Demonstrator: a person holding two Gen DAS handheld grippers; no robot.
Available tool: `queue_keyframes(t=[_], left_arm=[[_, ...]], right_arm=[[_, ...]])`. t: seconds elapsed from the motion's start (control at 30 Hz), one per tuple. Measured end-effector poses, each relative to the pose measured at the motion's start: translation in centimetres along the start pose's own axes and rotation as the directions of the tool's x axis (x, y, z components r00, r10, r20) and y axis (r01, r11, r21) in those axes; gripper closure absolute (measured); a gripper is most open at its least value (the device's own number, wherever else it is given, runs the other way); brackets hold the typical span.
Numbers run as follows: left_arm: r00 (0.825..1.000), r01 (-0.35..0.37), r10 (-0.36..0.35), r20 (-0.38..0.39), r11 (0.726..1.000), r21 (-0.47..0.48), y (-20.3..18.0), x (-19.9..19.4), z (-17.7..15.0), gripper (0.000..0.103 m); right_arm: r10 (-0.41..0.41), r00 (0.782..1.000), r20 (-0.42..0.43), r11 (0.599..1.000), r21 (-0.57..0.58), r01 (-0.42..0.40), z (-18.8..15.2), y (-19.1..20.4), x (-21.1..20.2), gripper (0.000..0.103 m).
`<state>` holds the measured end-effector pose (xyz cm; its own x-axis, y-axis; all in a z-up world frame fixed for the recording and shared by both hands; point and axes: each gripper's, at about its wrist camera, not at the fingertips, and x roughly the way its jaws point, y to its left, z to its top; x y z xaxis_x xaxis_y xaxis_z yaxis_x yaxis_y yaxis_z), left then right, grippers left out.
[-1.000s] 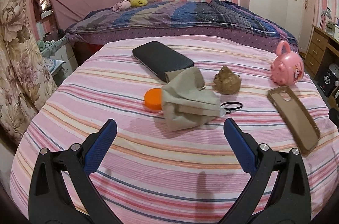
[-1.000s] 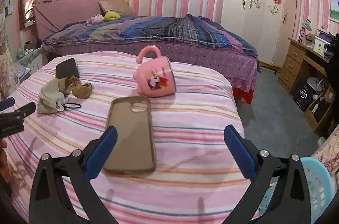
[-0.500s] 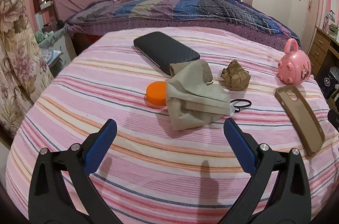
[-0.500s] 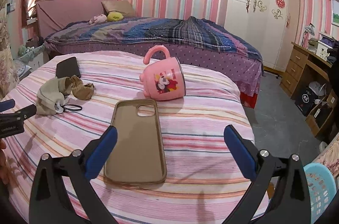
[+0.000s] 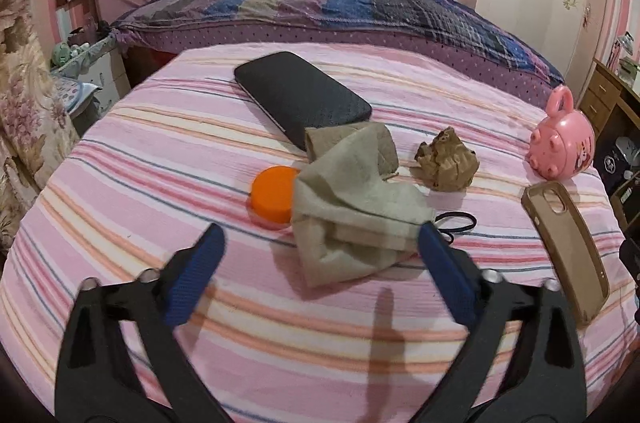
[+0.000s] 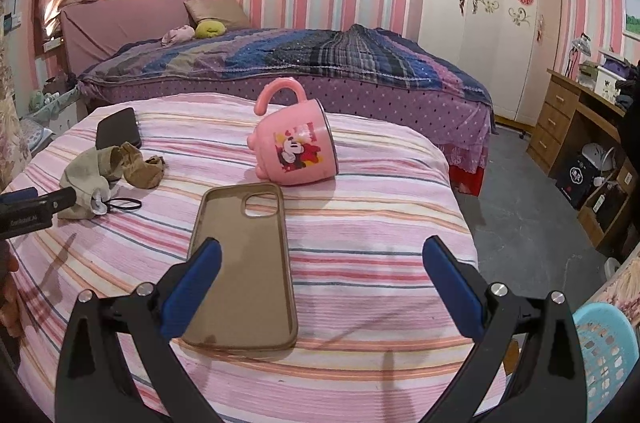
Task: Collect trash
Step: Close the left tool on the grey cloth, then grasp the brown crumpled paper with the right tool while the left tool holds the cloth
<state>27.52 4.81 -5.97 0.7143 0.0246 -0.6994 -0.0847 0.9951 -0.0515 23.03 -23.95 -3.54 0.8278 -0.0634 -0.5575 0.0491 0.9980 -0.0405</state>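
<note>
A crumpled brown paper ball (image 5: pixel 446 161) lies on the striped table cover (image 5: pixel 160 159), right of a rumpled beige cloth (image 5: pixel 352 199). An orange lid (image 5: pixel 274 193) peeks out at the cloth's left edge. My left gripper (image 5: pixel 320 235) hovers low over the cloth's near end, its jaws closing and still apart; the cloth's near corner lies between them, and neither pad presses it. My right gripper (image 6: pixel 322 245) stands open above a tan phone case (image 6: pixel 244 263), holding nothing. The right wrist view shows the ball (image 6: pixel 142 169) and cloth (image 6: pixel 86 175) at far left.
A black phone (image 5: pixel 300 99) lies behind the cloth, and a black hair tie (image 5: pixel 458 223) lies to its right. A pink mug (image 6: pixel 296 147) rests on its side. A light blue basket (image 6: pixel 604 351) stands on the floor at lower right. A bed and a desk lie beyond the table.
My left gripper has moved forward and down toward the beige cloth, and its jaws have narrowed a little. The right gripper has stayed nearly where it was, still open.
</note>
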Motion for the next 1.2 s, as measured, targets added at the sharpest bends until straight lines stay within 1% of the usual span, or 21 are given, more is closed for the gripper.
queue_keyframes(t=[0.03, 0.1, 0.13, 0.17, 0.23, 0.27, 0.33, 0.4, 0.53, 0.63, 0.73, 0.87, 1.03, 1.1, 1.2], left_arm=[[1.000, 0.010, -0.010, -0.027, 1.000, 0.009, -0.2, 0.6, 0.0, 0.020], [0.996, 0.047, -0.045, -0.073, 0.999, 0.018, -0.4, 1.4, -0.1, 0.041], [0.996, 0.057, -0.055, -0.075, 0.998, 0.019, -0.4, 1.4, -0.2, 0.048], [0.995, 0.064, -0.062, -0.073, 0.998, 0.019, -0.4, 1.3, -0.2, 0.052], [0.995, 0.071, -0.069, -0.069, 0.997, 0.026, -0.4, 1.2, -0.3, 0.067], [0.995, 0.071, -0.069, -0.069, 0.997, 0.029, -0.4, 1.1, -0.4, 0.070], [0.996, 0.069, -0.067, -0.065, 0.997, 0.031, -0.3, 0.8, -0.5, 0.083], [0.995, 0.077, -0.075, -0.059, 0.997, 0.028, 0.1, 0.4, -0.8, 0.089], [0.998, 0.065, -0.064, -0.027, 0.997, 0.051, 0.8, -1.1, -0.9, 0.094], [0.999, 0.051, -0.052, 0.006, 0.996, 0.075, 1.4, -2.5, -0.9, 0.095], [0.999, 0.045, -0.047, 0.024, 0.996, 0.078, 2.4, -3.7, -0.7, 0.095], [0.999, 0.042, -0.044, 0.027, 0.997, 0.059, 4.6, -4.2, -0.1, 0.095], [0.999, 0.012, -0.014, 0.050, 0.999, 0.032, 8.0, -5.0, 0.8, 0.095], [0.998, 0.003, -0.004, 0.062, 1.000, 0.020, 9.6, -5.2, 1.2, 0.095], [0.998, -0.001, 0.003, 0.064, 1.000, -0.017, 11.6, -5.3, 1.6, 0.095]], right_arm=[[0.002, 1.000, -0.005, 1.000, 0.000, -0.002, 0.0, 0.0, 0.1, 0.005], [0.004, 1.000, -0.008, 1.000, -0.002, -0.004, 0.0, 0.0, 0.2, 0.005], [0.003, 1.000, -0.009, 1.000, -0.007, -0.003, 0.0, 0.1, 0.2, 0.005], [0.003, 1.000, -0.010, 1.000, -0.009, -0.003, -0.1, 0.2, 0.3, 0.005], [0.000, 1.000, -0.010, 1.000, -0.014, -0.001, -0.1, 0.3, 0.3, 0.005], [0.000, 1.000, -0.012, 1.000, -0.015, 0.000, 0.0, 0.4, 0.2, 0.005], [0.002, 1.000, -0.014, 1.000, -0.018, -0.002, 0.0, 0.6, 0.1, 0.005], [0.001, 1.000, -0.015, 1.000, -0.022, -0.001, 0.0, 0.8, -0.1, 0.005], [-0.001, 1.000, -0.013, 0.999, -0.042, 0.001, 0.0, 1.5, -0.5, 0.005], [0.004, 1.000, -0.013, 0.999, -0.047, -0.005, 0.0, 2.1, -0.7, 0.005], [0.028, 0.999, -0.023, 0.999, -0.044, -0.029, -0.1, 2.9, -0.6, 0.005], [0.065, 0.997, -0.036, 0.996, -0.060, -0.068, -0.1, 4.6, -0.7, 0.005], [0.086, 0.995, -0.053, 0.992, -0.083, -0.090, 0.0, 6.9, -0.4, 0.005], [0.098, 0.993, -0.072, 0.991, -0.089, -0.104, 0.4, 8.4, 0.3, 0.005], [0.096, 0.992, -0.085, 0.989, -0.101, -0.104, 1.0, 10.2, 1.3, 0.005]])
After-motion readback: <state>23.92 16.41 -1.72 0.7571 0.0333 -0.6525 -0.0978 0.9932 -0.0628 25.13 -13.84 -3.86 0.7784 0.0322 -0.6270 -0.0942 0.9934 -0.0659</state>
